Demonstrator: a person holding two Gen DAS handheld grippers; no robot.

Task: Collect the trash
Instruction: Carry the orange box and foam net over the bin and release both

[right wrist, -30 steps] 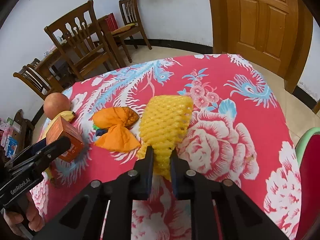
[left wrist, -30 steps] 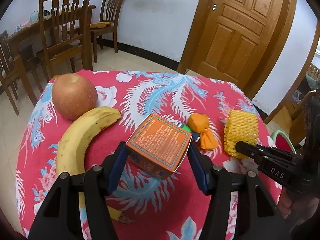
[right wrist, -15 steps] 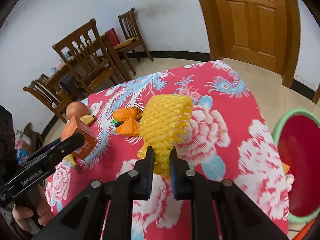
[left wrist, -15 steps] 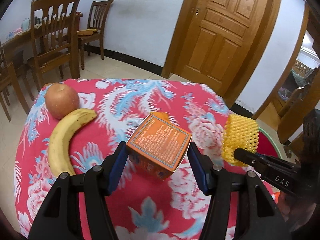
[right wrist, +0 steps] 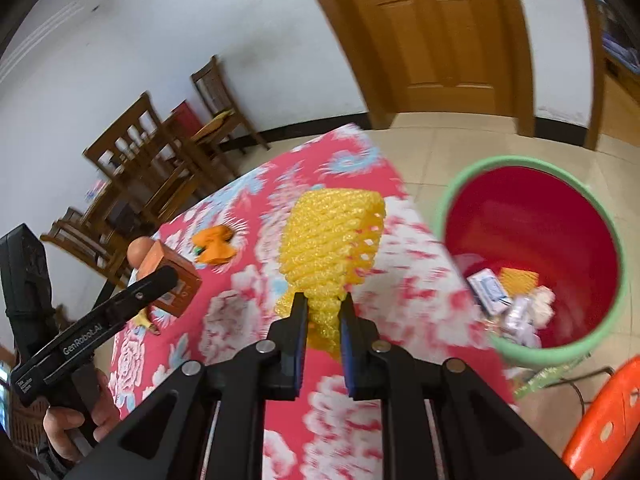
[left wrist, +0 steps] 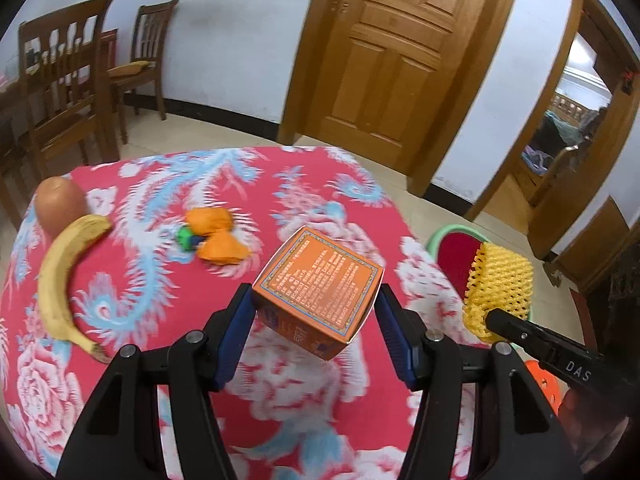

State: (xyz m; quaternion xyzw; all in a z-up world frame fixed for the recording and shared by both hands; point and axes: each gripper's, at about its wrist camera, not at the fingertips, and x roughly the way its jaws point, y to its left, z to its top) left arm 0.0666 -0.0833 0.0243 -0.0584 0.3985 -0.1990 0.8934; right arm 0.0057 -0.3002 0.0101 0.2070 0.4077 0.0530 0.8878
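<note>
Left gripper (left wrist: 316, 308) grips orange box (left wrist: 320, 292).

Open mouth of red bin (right wrist: 532, 216) stood right of the table edge (right wrist: 404, 196), nothing above it; trash covered only its near floor. Orange stool (right wrist: 604, 420) crowded the near right corner. On the table, wrapper (left wrist: 218, 240) sat mid-cloth, banana (left wrist: 60, 276) and apple (left wrist: 60, 204) far left, touching. Bare cloth lay between wrapper and right edge. Chairs (left wrist: 64, 96) blocked the far left floor.
</note>
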